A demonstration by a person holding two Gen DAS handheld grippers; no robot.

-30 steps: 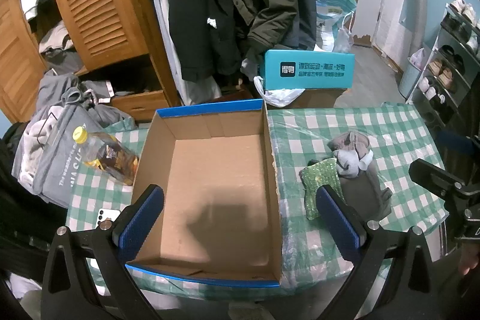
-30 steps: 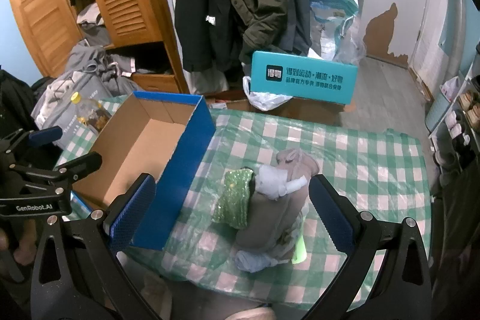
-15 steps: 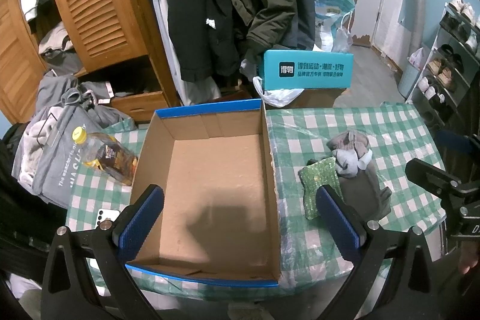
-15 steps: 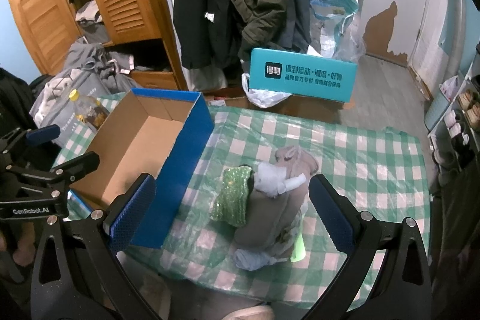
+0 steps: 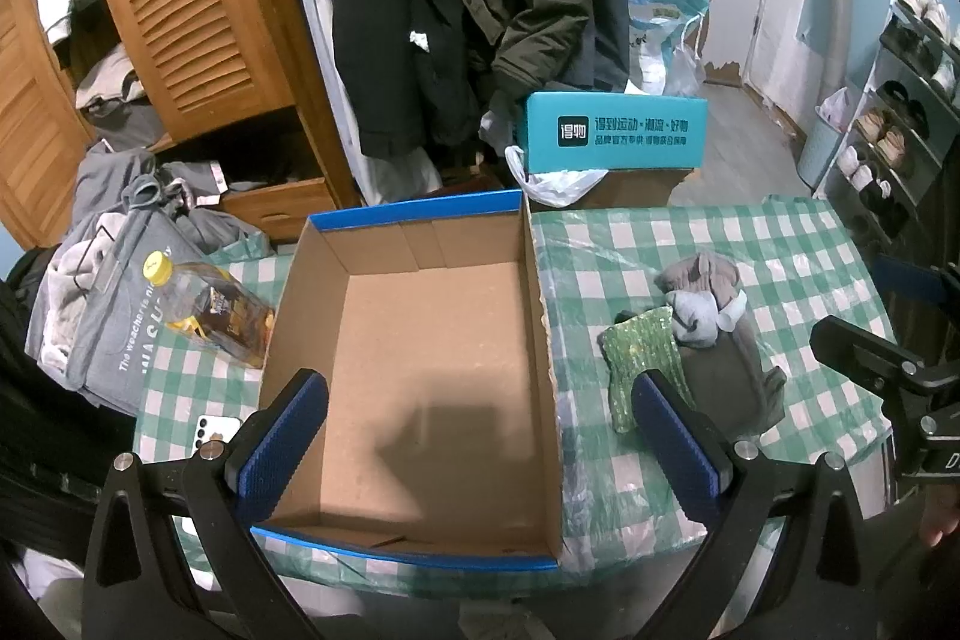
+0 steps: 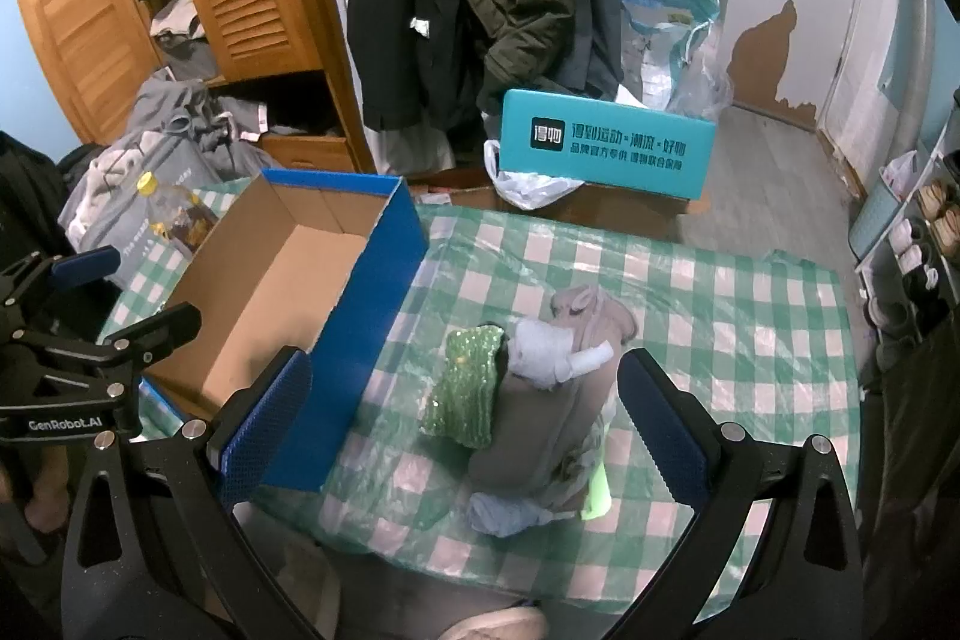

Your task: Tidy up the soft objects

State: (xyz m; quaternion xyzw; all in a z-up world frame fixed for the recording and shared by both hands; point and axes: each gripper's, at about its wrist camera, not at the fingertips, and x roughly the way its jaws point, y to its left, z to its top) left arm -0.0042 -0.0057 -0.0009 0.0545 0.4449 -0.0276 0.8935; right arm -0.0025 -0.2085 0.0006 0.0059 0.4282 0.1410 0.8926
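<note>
Clothing in grey is heaped at the far left, beyond the table edge. Next to it, a yellow-capped bottle is laid on its side on the green-checked tablecloth, touching the left wall of the cardboard box, and a white phone is seen just beside the box's near left corner. The box, blue on the outside, is seen open with a bare floor. The left gripper is held above the box's near end with its blue-padded fingers spread wide and nothing between them. To the right of the box, well clear of its wall, the soft objects are piled: a green sequinned piece, a light grey sock bundle and a brown-grey garment under it, with a pale blue piece at the near end. The right gripper is poised above this pile, its fingers set wide apart and empty. Behind the table, a teal box with printed lettering is seen.
</note>
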